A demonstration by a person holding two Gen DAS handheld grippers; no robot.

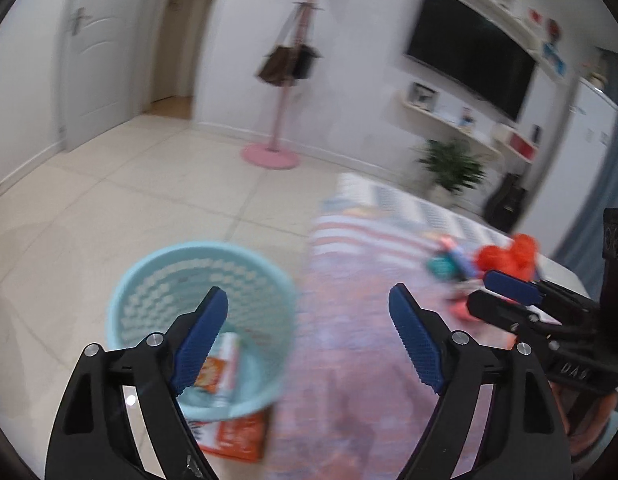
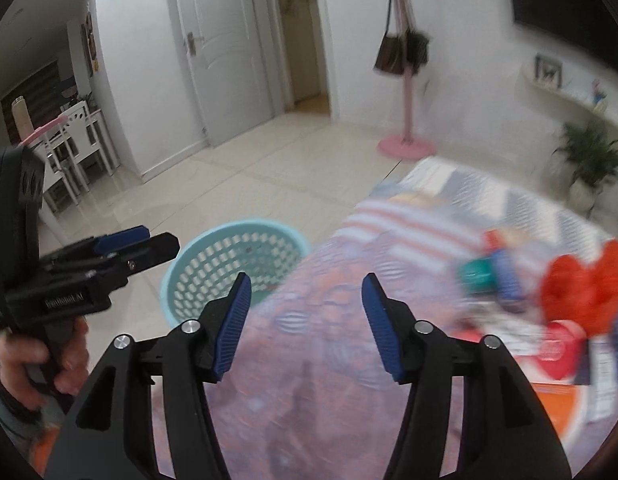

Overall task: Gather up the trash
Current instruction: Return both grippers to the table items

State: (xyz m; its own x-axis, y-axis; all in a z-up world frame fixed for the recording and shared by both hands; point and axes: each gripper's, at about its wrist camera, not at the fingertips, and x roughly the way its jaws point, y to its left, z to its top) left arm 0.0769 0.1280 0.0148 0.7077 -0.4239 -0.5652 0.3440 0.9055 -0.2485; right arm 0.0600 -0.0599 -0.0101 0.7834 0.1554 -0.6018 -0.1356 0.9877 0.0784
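Observation:
A light blue perforated trash basket (image 1: pixel 149 280) stands on the tile floor beside a patterned table; it also shows in the right wrist view (image 2: pixel 213 256). An orange-and-white packet (image 1: pixel 221 368) lies inside it. My left gripper (image 1: pixel 309 340) is open and empty, above the basket's right rim. My right gripper (image 2: pixel 305 328) is open and empty over the tablecloth. Blurred trash lies at the table's right: a red net ball (image 2: pixel 581 284), a teal packet (image 2: pixel 477 276), a red-and-white wrapper (image 2: pixel 557 352).
An orange box (image 1: pixel 237 436) lies on the floor by the basket. The patterned tablecloth (image 2: pixel 389 220) covers the table. A pink coat stand (image 1: pixel 277 120) with bags, a potted plant (image 1: pixel 453 168), a wall TV (image 1: pixel 469 52) and a white door (image 2: pixel 221 52) stand beyond.

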